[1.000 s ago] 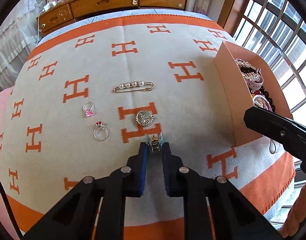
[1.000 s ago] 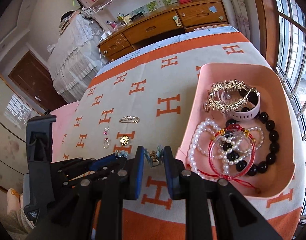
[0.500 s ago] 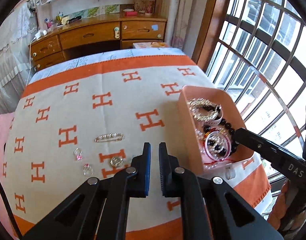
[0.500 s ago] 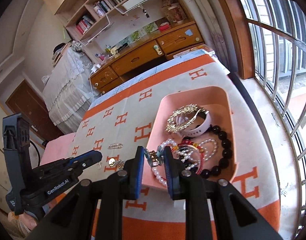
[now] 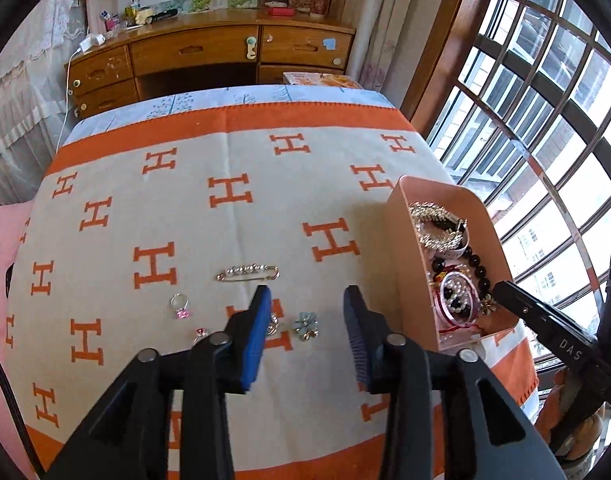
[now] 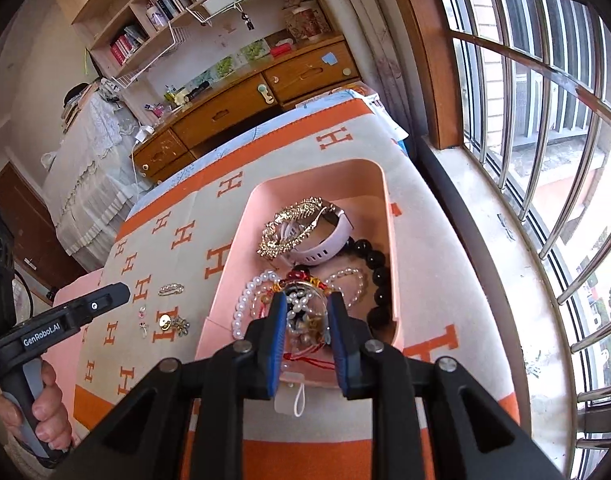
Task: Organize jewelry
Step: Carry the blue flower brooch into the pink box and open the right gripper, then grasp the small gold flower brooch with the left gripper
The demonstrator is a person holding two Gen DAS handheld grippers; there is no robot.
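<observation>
- A wide stretch of blanket is lying bare beyond the pin, giving a claw free passage there.
- The pin, two rings and a flower clip are crowding the near patch.
- The pink box is standing as a wall on the right, brimming with bracelets.
- The window bars are closing off the far right.

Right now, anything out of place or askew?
Nothing damaged or spilled. Five small pieces remain loose on the blanket outside the pink box: pearl pin, two rings, gold brooch, blue flower clip.
</observation>
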